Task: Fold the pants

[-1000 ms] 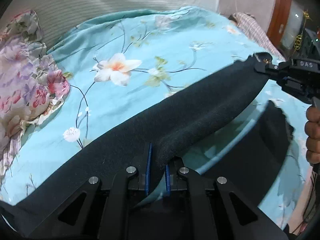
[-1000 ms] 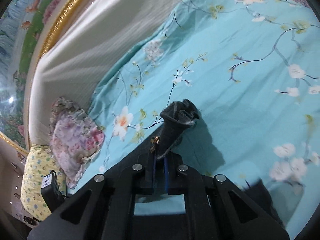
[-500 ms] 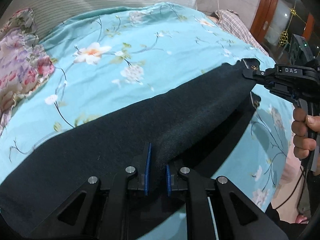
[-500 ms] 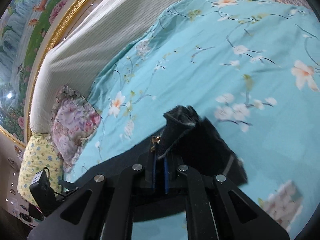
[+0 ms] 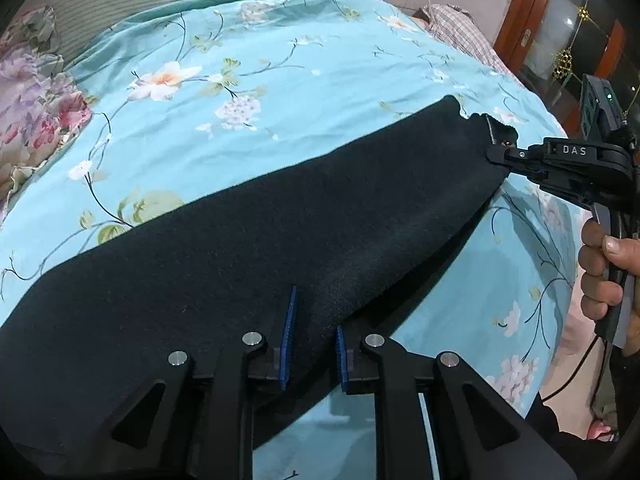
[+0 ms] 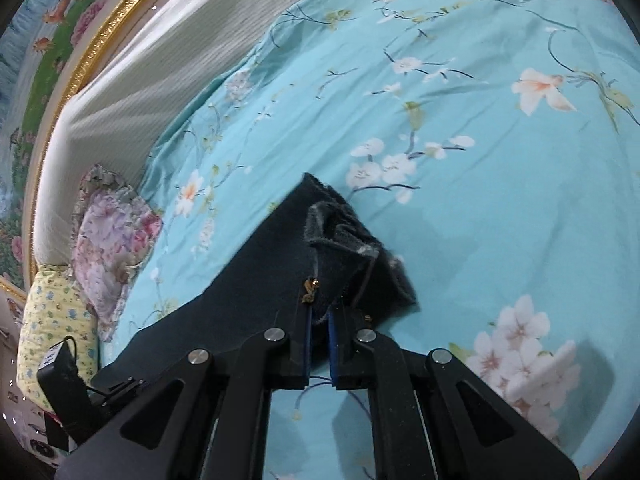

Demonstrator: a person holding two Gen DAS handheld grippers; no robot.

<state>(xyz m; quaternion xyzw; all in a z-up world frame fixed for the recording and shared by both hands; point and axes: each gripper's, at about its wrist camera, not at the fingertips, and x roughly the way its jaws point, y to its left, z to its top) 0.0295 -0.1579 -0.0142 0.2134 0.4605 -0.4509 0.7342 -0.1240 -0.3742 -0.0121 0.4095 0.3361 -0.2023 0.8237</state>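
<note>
Dark pants (image 5: 280,232) stretch in a long band across a teal floral bedsheet (image 5: 280,80). My left gripper (image 5: 312,344) is shut on the near edge of the pants. My right gripper (image 6: 319,344) is shut on the waistband end with the small brass zipper pull (image 6: 310,286); it also shows in the left wrist view (image 5: 496,156), pinching the far right end of the pants. The pants (image 6: 272,264) lie low over the sheet between the two grippers.
A floral pillow (image 5: 28,92) lies at the left, with a yellow pillow (image 6: 52,320) beside it. A pale striped headboard (image 6: 160,48) runs behind the bed. A plaid cloth (image 5: 460,28) lies at the far corner. The bed's edge is at the right.
Both grippers have carried the pants down and across the bed. The fabric, earlier hanging and doubled in the air, now lies spread flatter over the sheet.
</note>
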